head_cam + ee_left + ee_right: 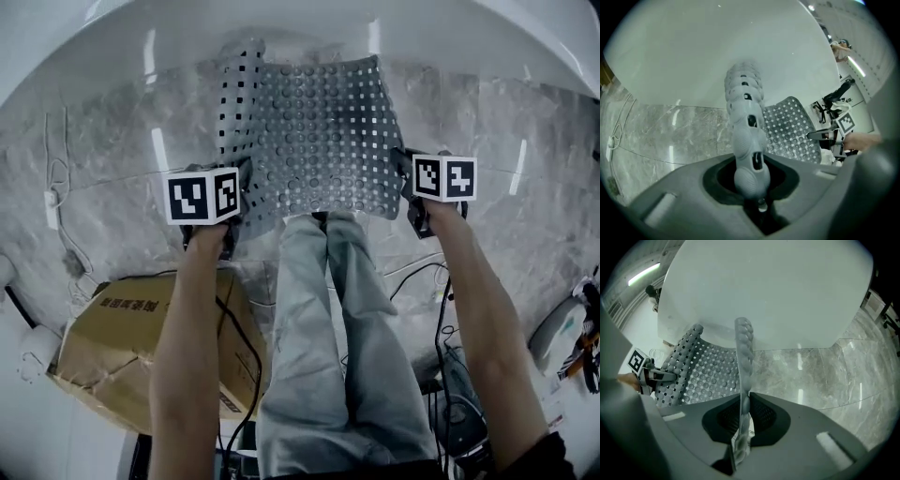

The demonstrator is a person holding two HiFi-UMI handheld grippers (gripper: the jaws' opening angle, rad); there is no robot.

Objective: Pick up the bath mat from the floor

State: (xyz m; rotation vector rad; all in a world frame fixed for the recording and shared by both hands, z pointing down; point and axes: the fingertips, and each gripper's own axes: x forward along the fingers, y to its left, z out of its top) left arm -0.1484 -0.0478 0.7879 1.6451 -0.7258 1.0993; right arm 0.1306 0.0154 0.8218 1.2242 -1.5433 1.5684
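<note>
A grey rubber bath mat with rows of bumps and small square holes hangs stretched between my two grippers, lifted above the marble floor. My left gripper is shut on the mat's left near corner; in the left gripper view that edge runs up out of the jaws. My right gripper is shut on the right near corner, and in the right gripper view the mat's edge stands thin between the jaws. The mat's far left corner curls over.
A white bathtub curves along the far side, close behind the mat. A cardboard box lies at the near left. Cables and equipment lie at the near right. The person's legs stand below the mat.
</note>
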